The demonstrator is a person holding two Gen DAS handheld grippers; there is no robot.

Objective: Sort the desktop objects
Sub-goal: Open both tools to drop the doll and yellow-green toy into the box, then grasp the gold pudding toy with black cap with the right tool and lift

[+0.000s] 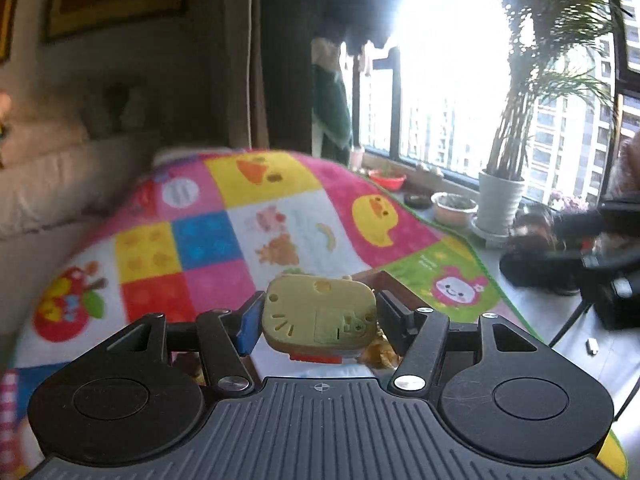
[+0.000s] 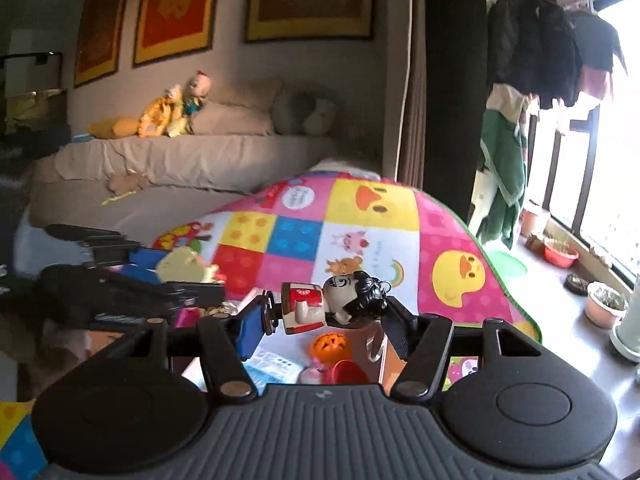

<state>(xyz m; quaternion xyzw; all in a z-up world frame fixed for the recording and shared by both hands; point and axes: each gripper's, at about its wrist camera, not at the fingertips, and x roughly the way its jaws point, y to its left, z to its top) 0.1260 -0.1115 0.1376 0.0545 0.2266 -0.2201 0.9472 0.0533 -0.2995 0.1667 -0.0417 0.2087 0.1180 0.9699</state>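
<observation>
My left gripper [image 1: 318, 318] is shut on a pale yellow plastic toy [image 1: 320, 316], held with its underside and battery hatch toward the camera, above the colourful play mat [image 1: 208, 240]. My right gripper [image 2: 324, 318] is shut on a small figurine [image 2: 332, 300] with black hair and a red and white body, held sideways above an open box [image 2: 380, 344]. The box holds an orange pumpkin toy [image 2: 329, 345], a red cup [image 2: 346, 372] and other small items. The left gripper with the yellow toy [image 2: 186, 268] also shows at the left of the right wrist view.
The right gripper [image 1: 580, 248] shows blurred at the right of the left wrist view. Plant pots [image 1: 500, 200] and bowls [image 1: 454, 208] line the grey window ledge. A bed with pillows and soft toys [image 2: 172, 112] stands behind the mat.
</observation>
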